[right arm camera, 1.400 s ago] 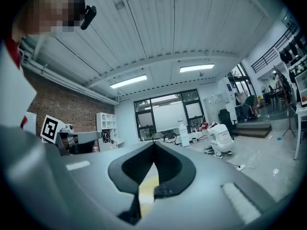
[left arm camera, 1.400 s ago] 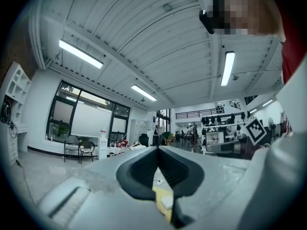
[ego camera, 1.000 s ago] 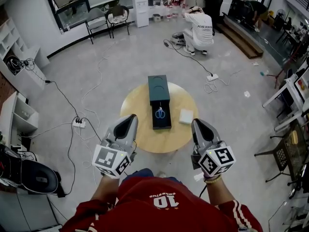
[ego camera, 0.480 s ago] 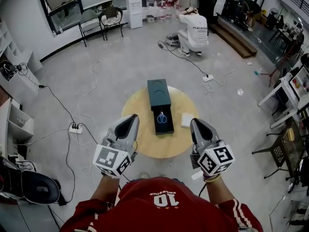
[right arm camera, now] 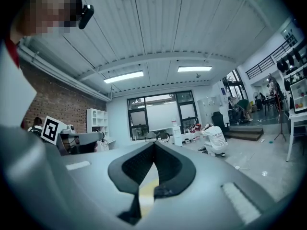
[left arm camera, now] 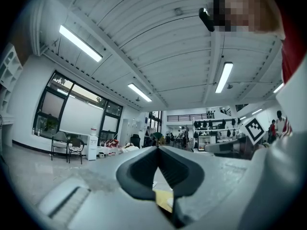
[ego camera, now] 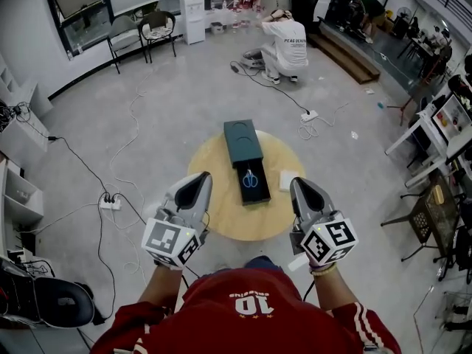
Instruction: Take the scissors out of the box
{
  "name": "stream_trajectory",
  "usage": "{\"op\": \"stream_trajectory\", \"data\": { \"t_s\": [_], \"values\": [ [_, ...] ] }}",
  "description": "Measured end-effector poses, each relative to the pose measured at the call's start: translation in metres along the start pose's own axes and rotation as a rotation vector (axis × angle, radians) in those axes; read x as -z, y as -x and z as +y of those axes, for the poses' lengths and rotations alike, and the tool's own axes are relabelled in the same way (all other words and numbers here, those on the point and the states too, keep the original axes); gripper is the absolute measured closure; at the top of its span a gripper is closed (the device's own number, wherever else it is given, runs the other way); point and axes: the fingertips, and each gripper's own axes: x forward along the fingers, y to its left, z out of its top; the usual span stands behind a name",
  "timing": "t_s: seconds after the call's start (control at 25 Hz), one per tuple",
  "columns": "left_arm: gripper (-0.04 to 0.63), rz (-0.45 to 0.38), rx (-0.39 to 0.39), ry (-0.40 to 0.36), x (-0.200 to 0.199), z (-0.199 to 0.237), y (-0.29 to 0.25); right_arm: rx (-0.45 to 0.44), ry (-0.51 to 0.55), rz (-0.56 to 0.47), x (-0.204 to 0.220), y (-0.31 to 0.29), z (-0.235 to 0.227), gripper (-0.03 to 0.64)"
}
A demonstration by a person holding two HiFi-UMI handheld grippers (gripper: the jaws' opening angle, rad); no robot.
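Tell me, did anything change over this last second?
Only the view slid a little, as the person shifted; the table sits slightly lower in the head view. Nothing was grabbed or released. The left claw and right claw stay shut and empty; the scissors still lie in the box.

Overall light: bright, even white light is filling the room, with no dim corners in the head view.
Sources: ceiling tube lights are glowing in long strips; windows are adding pale light from the far wall.
Glare: the tubes are blowing out to pure white.
Shadows: soft and short, barely showing beside the box on the table.
Focus: the left gripper and right gripper are blurring close to their lenses — the far room is reading sharper.
Distortion: straight lines are bowing at the edges — a dark vignette is ringing both gripper views.
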Motion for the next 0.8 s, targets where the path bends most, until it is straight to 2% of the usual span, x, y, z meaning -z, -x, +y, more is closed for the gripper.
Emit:
{"op": "stream_trajectory", "data": {
  "t_s": [0.24,0.32,0.44,0.56,0.8],
  "values": [
    [0.592,0.007,0.012,0.022,0.007,0.009,-0.006,0.042,0.029,0.008,0.004,-0.007,-0.005,0.614],
    [0.592,0.010,0.017,0.024,0.009,0.009,-0.011,0.026,0.035,0.016,0.006,-0.010,-0.005,0.547],
    [0.592,-0.001,0.018,0.019,0.007,0.012,-0.017,-0.005,0.058,0.012,0.005,-0.021,-0.002,0.511],
    [0.592,0.004,0.022,0.019,0.010,0.012,-0.024,-0.009,0.029,0.012,0.008,-0.029,-0.009,0.413],
    [0.592,0.010,0.014,0.023,0.013,0.016,-0.036,-0.006,0.019,0.028,0.013,-0.042,-0.024,0.396]
  ]
}}
